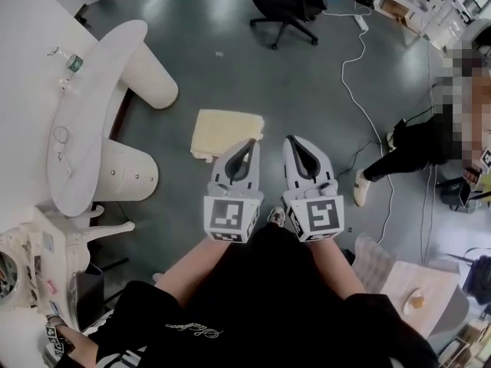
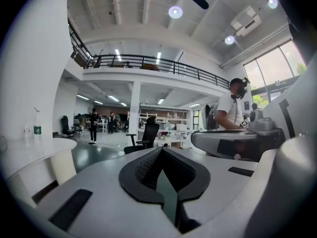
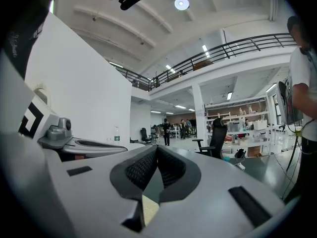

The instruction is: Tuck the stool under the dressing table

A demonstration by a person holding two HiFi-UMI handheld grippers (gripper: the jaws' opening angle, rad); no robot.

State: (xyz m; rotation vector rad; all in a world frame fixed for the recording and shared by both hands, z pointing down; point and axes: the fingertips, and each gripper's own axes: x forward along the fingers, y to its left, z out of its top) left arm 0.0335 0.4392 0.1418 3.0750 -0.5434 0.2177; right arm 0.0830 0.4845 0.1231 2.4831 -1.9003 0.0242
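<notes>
Floor (image 1: 230,67): grey and glossy. It carries everything you see below you.
Bench (image 1: 100,75): one, with a white curved top, at the left of the head view. It rests on two rounded white pedestals.
Office chair (image 1: 288,2): one, black, at the far edge, well apart from the bench.
Stool (image 1: 225,133): one, with a cream square top. It stands out on the open floor to the right of the bench, apart from it and not under its top, just ahead of your claws.
Left claw (image 1: 250,142): jaws together, nothing between them. Its tip overlaps the stool's near corner in the head view.
Right claw (image 1: 294,140): jaws together, nothing held, beside the left one.
Bottle (image 1: 67,61): one, clear, on the bench top. You cannot tell what it holds.
</notes>
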